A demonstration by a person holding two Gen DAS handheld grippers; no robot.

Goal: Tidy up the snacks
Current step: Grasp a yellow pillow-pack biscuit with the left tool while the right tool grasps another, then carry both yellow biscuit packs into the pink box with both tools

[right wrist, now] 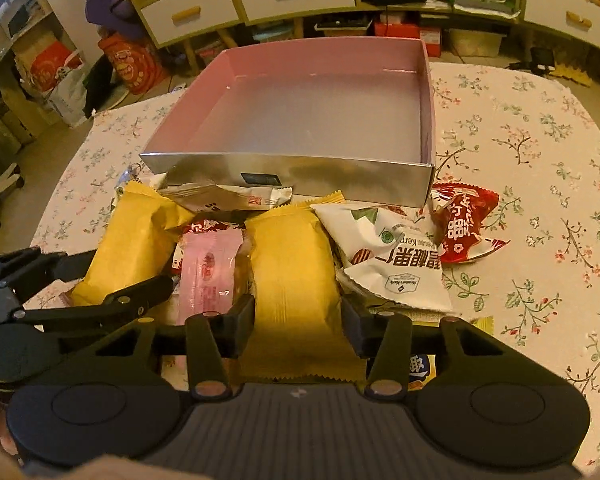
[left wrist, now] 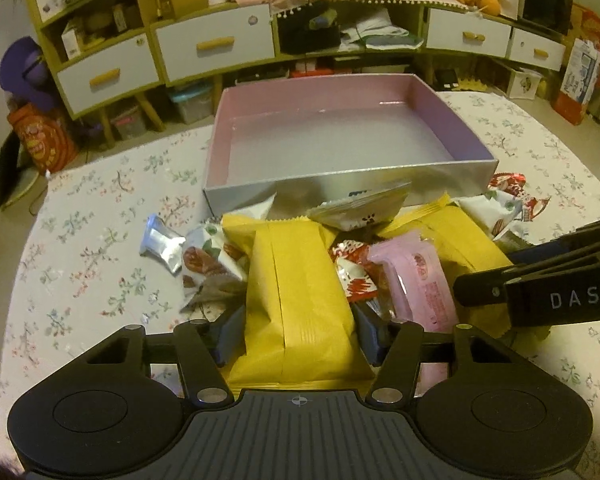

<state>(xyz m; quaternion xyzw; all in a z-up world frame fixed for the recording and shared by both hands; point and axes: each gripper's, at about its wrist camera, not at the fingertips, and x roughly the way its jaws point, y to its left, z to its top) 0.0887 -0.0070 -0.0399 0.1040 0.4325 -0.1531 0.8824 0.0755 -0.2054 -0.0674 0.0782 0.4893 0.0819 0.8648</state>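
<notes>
two yellow snack packets sit in the pile of wrapped snacks on the floral tablecloth (left wrist: 100,240), just in front of the open box (left wrist: 340,188), whose outer walls are silver and whose inside is pink and bare.

left wrist view: the left yellow packet (left wrist: 300,292) runs lengthwise from centre frame down to the lower centre. its wrapper is matt, with a raised back seam and crimped ends. the left gripper (left wrist: 298,332) points steeply down over it; both pads press the packet's long sides, so the tongs are closed on it at a middling width. a pink packet (left wrist: 420,280) lies just right of it, a red-and-white packet (left wrist: 354,276) between the two, and a silver wrapper (left wrist: 164,244) at centre left.

right wrist view: the right yellow packet (right wrist: 296,292) occupies centre to lower centre, with serrated ends. the right gripper (right wrist: 298,322) also tilts steeply down, its pads clamping the packet's sides at a fairly narrow width. a white nut packet (right wrist: 388,256) lies just right of it, a red packet (right wrist: 464,224) further right near the box corner, and the pink packet just left. the left gripper enters at the left edge.
</notes>
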